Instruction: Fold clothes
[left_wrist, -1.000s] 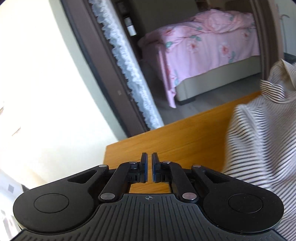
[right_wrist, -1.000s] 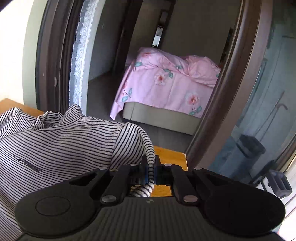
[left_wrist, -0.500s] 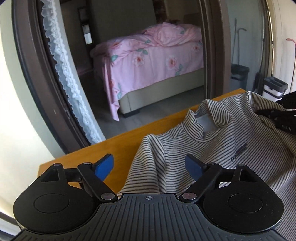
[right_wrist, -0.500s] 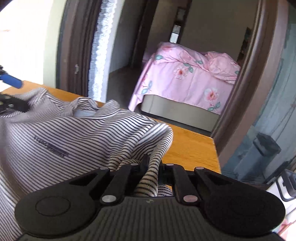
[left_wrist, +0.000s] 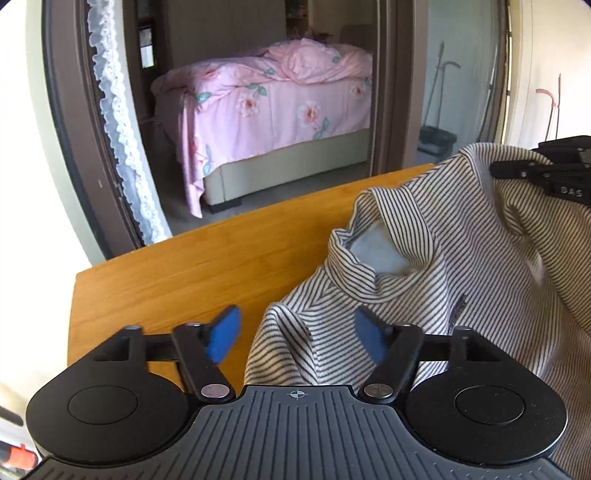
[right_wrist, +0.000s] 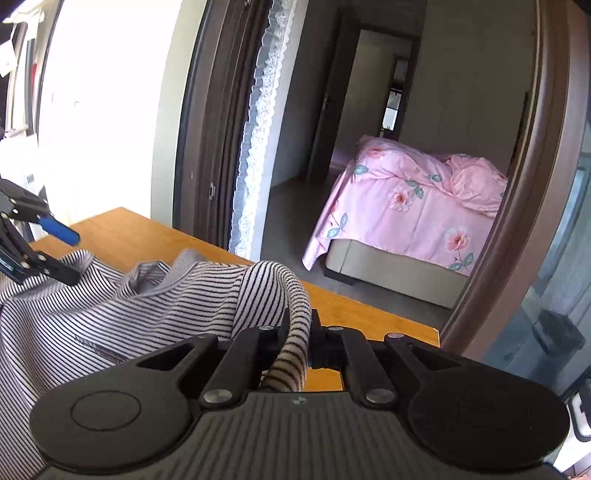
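Right wrist view showed the right gripper (right_wrist: 298, 345) pinching the striped shirt (right_wrist: 110, 314), soft and light, bunched on the worktop (left_wrist: 192, 273); the left gripper (left_wrist: 297, 332) was spread at its shoulder, a sensible hold.

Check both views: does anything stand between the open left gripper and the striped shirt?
Nothing visible does. The left gripper is open with a fold of the shirt already between its fingers. The right gripper is shut on the shirt's other side.

One striped shirt (left_wrist: 461, 266) on one wooden surface (left_wrist: 192, 269). Two claws: left claw (left_wrist: 297, 334), right claw (right_wrist: 297, 341). One bed (left_wrist: 273, 122) with pink floral cover beyond doorway.
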